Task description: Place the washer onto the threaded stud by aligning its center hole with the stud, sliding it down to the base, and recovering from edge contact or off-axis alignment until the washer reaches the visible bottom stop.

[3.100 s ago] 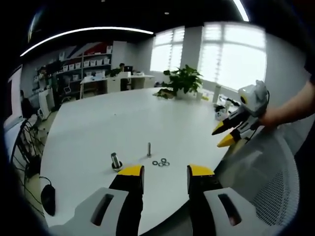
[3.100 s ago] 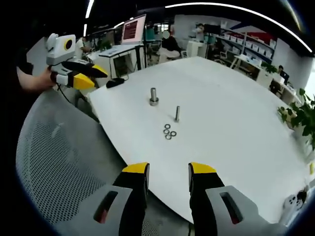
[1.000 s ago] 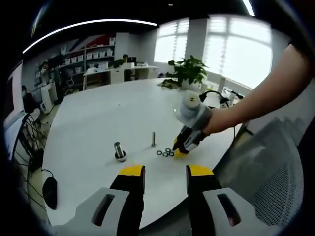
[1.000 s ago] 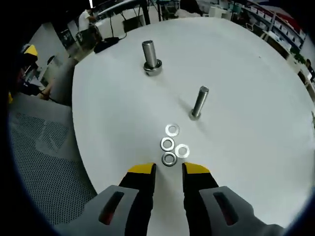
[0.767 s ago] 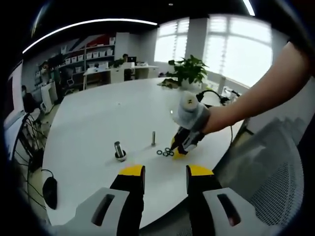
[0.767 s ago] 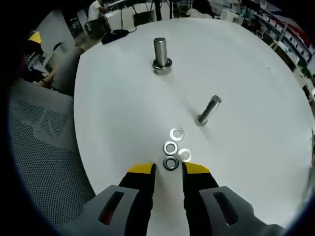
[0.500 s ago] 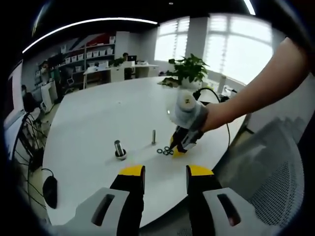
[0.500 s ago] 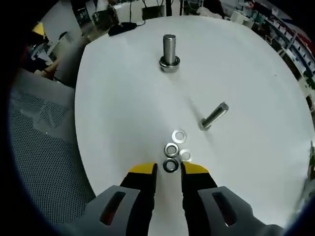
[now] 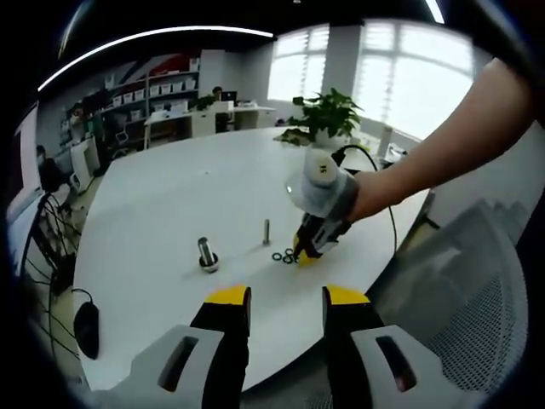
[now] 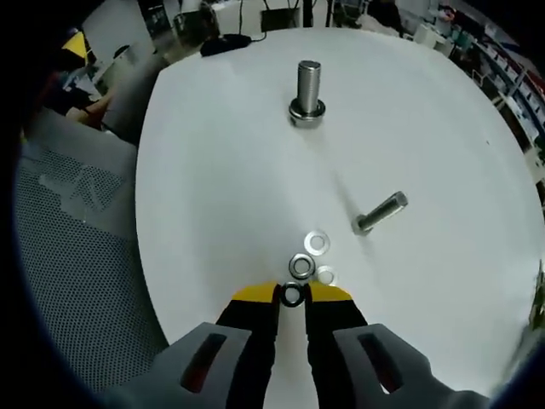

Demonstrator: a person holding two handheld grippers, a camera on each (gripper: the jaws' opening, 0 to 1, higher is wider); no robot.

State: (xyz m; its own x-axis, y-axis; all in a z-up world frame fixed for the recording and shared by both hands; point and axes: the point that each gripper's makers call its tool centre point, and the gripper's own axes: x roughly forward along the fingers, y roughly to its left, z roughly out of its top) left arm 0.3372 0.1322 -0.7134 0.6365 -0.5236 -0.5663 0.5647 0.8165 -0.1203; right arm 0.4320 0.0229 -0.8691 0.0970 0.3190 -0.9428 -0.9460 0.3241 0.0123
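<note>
From my right gripper view, my right gripper point(image 10: 293, 295) sat low over the white table point(image 10: 213, 170), near the edge facing me, its yellow-tipped jaws drawn almost together around the nearest washer point(image 10: 293, 296); the ring sat between the tips, but I could not tell whether they actually gripped it. Three more washers point(image 10: 310, 257) lay just beyond it in a loose cluster. The threaded stud point(image 10: 380, 213) stood just beyond the cluster, and a thicker steel post point(image 10: 307, 90) on a round base stood well farther toward the far side. In my left gripper view, my left gripper point(image 9: 285, 307) hung off the table's near edge with its jaws apart and nothing in them, while the right gripper point(image 9: 310, 248), held by a hand point(image 9: 368, 193), touched down beside the stud point(image 9: 266, 232) and post point(image 9: 205, 253).
</note>
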